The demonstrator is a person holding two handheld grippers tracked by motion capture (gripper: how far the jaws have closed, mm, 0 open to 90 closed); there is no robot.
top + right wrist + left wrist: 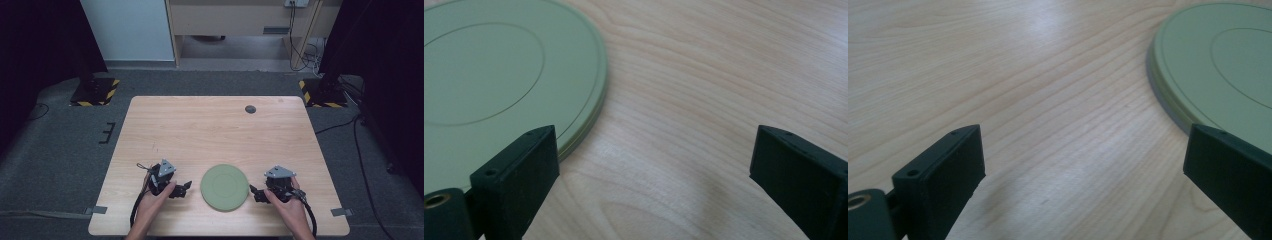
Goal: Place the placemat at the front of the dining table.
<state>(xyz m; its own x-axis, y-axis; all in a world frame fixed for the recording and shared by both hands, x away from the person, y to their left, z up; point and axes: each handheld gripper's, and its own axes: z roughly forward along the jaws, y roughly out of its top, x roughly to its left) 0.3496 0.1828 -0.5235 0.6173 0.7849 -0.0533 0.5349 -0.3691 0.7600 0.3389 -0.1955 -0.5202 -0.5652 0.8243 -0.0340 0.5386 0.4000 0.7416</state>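
green plate [224,187] sits flat near the front of the table [210,125], between left gripper [184,188] and right gripper [254,192], both with fingers wide open, holding nothing. Looks stiff, light, maybe slick; I'd pinch the thin rim

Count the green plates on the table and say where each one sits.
1. The green plate lies flat on the table near its front edge, between the left gripper and the right gripper, whose fingers stand open beside it. Nothing seems hidden.
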